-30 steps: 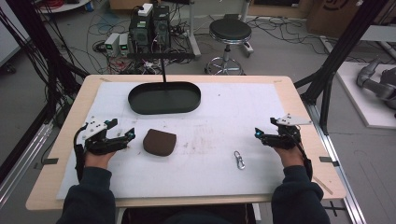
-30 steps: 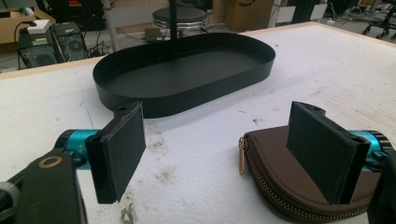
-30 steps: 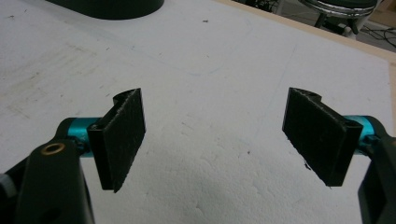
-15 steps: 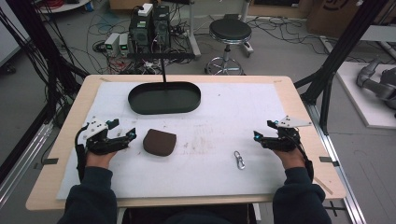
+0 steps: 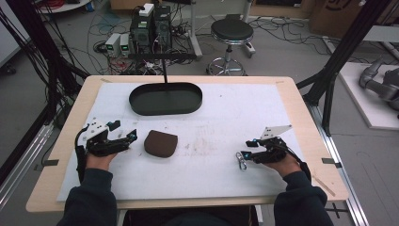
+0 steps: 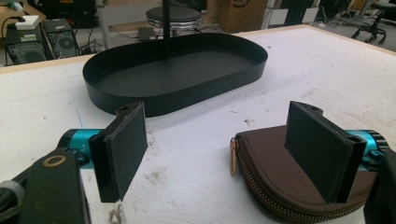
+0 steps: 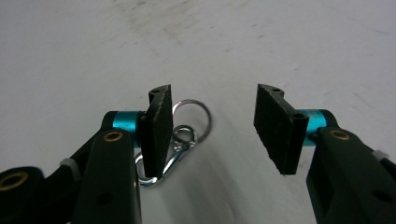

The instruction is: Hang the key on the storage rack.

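A brown zipped pouch point(image 5: 160, 143) lies on the white mat, left of centre. My left gripper point(image 5: 128, 138) is open just to its left. In the left gripper view the pouch point(image 6: 275, 184) lies behind the right-hand jaw and the left gripper point(image 6: 219, 149) has bare mat in its gap. A metal carabiner with a key ring point(image 5: 242, 160) lies at the right. My right gripper point(image 5: 245, 149) is open right beside it. In the right gripper view the carabiner point(image 7: 181, 140) lies partly behind the left-hand jaw, while the right gripper point(image 7: 214, 128) holds nothing.
A black oval tray point(image 5: 165, 107) sits at the back of the mat, its wall point(image 6: 187, 91) beyond the left jaws. A thin black post rises at its far rim. The wooden table edge point(image 5: 301, 117) frames the mat; a stool and computer cases stand on the floor beyond.
My right gripper has moved left and nearer to me, down to the carabiner. The left gripper has hardly moved beside the pouch.
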The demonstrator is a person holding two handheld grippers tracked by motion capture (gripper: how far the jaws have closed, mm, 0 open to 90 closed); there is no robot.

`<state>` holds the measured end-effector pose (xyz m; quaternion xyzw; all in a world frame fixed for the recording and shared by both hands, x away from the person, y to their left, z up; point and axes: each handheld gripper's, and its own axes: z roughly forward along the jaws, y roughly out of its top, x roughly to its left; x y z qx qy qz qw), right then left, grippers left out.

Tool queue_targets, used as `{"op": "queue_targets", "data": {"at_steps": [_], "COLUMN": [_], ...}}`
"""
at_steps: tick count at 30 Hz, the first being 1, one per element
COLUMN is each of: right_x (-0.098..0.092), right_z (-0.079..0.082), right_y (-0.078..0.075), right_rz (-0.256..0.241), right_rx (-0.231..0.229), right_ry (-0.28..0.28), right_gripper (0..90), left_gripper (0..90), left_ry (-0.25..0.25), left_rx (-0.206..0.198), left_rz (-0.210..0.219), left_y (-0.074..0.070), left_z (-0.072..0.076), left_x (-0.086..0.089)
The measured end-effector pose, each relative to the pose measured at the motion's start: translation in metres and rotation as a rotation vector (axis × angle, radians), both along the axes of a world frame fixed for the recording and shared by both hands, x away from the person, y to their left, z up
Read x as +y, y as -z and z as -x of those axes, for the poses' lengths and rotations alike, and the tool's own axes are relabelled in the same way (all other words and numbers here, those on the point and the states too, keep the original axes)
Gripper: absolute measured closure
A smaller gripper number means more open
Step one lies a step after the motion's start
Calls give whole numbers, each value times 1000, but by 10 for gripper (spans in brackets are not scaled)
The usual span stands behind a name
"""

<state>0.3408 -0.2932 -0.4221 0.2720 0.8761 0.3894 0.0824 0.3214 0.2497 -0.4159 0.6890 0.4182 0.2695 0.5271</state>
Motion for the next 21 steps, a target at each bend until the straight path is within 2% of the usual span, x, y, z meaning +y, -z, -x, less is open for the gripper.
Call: {"op": "queue_targets", "data": {"at_steps": [1, 2, 3, 8, 10, 11, 12, 13, 14, 15, 17, 18, 19, 21], "right_x": [6, 6, 12, 22, 25, 27, 27, 25, 25, 23, 22, 21, 20, 19], "right_z": [1, 1, 2, 3, 3, 3, 3, 2, 2, 1, 1, 1, 1, 0], "right_y": [3, 3, 6, 11, 14, 16, 16, 14, 14, 13, 13, 12, 11, 9], "right_rz": [7, 7, 21, 66, 108, 138, 138, 142, 142, 155, 156, 164, 170, 169], "right_rx": [4, 4, 32, 56, 53, 40, 40, 41, 41, 30, 21, 15, -9, -47], "right_ry": [-47, -47, -81, -110, -118, -112, -112, -100, -100, -94, -90, -85, -75, -77], "right_gripper": [412, 412, 391, 391, 408, 471, 471, 556, 556, 646, 678, 721, 809, 863], "left_gripper": [219, 219, 221, 227, 227, 228, 229, 230, 230, 231, 231, 231, 232, 233], "left_ry": [-2, -1, 0, 0, 0, -3, -3, -4, -6, -8, -7, -7, -7, -3], "left_rx": [3, 4, 8, 12, 14, 17, 17, 18, 19, 19, 21, 21, 22, 24], "left_rz": [4, 1, 0, -4, -2, -3, -3, -2, -2, -1, 1, 1, -1, -3], "left_y": [0, 1, 1, 2, 3, 3, 3, 3, 3, 3, 3, 3, 3, 3], "left_z": [0, -1, -1, -1, -1, -1, -1, -1, -1, 0, 0, 0, 0, -1], "left_x": [0, 1, 1, 0, 0, 1, 1, 1, 1, 2, 2, 2, 1, 1]}}
